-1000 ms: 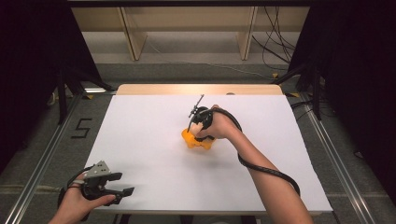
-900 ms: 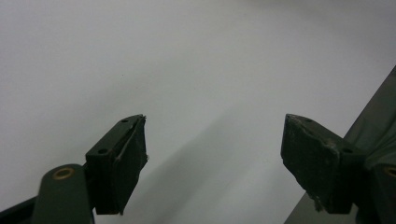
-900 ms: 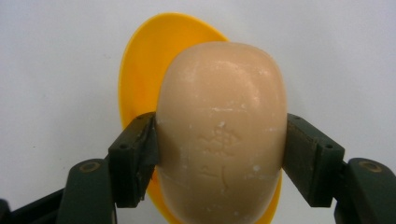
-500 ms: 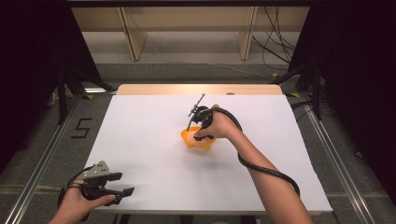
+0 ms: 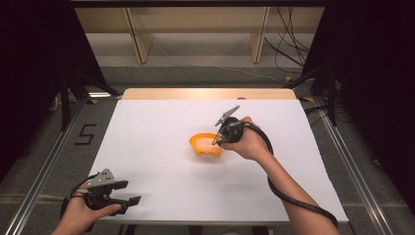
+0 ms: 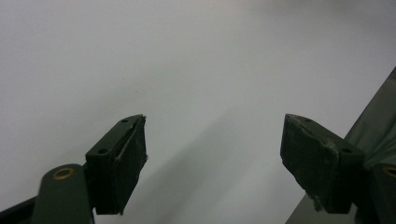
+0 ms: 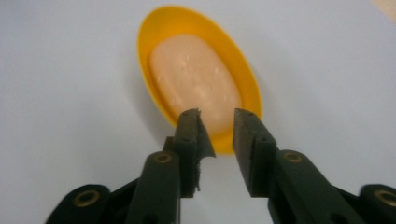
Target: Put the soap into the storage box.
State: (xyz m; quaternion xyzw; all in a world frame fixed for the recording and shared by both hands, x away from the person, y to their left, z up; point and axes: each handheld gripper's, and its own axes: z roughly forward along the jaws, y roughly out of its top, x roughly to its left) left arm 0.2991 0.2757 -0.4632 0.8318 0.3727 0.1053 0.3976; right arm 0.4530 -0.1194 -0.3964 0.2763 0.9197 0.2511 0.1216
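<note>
right tongs (image 5: 219,139) drawn back, bowl (image 5: 205,145) uncovered

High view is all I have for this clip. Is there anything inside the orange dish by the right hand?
Observer: Yes. The right gripper view shows a pale oval bar of soap lying in the dish.
Operator: Is the right gripper gripping it?
Observer: No. The right gripper has its jaws slightly apart just above the dish's near rim, with nothing between them.
Operator: And the left one, near the table's corner?
Observer: The left gripper is wide open over the bare white table, close to its edge.
</note>
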